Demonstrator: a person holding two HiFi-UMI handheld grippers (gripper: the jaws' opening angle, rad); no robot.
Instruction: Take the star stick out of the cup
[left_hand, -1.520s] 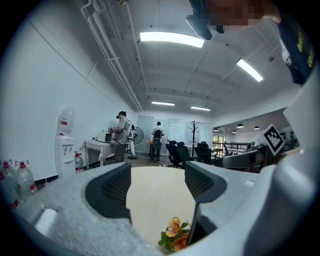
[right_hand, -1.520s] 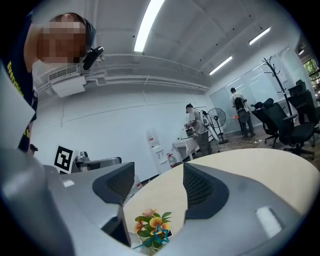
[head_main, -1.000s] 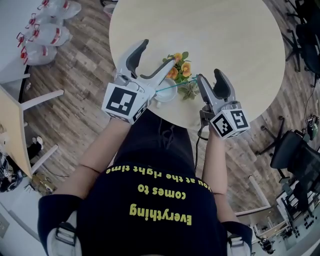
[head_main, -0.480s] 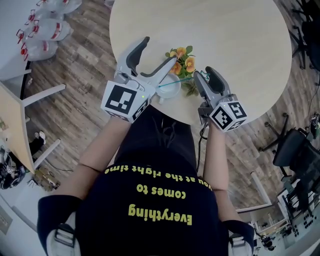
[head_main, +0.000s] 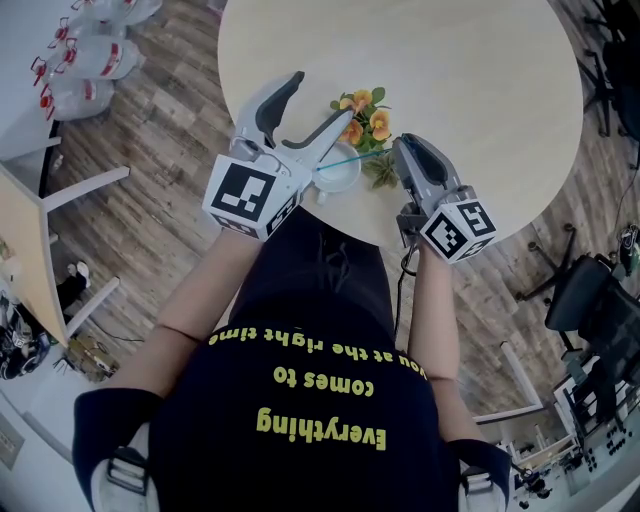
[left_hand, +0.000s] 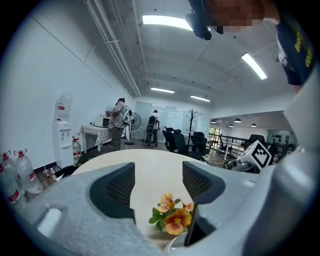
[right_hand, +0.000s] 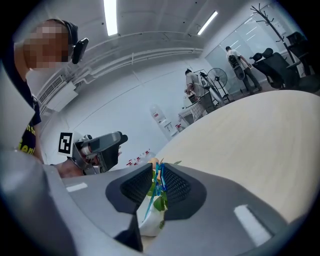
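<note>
A white cup stands near the front edge of the round table, next to orange flowers. A thin teal star stick leans out of the cup to the right. My right gripper is at the stick's upper end, its jaws closing, and the blue star tip sits pinched between the pads above the cup. My left gripper stands wide beside the cup, its jaws closing slightly with nothing gripped. In the left gripper view the flowers show beyond the jaws.
Water bottles lie on the wooden floor at the upper left. A light wooden panel on white legs stands at the left. Office chairs are at the right. People stand far behind the table by a water dispenser.
The right gripper's jaws have gone from wide apart to narrow around the stick's star end. It has also edged toward the cup. The left gripper has barely moved.
</note>
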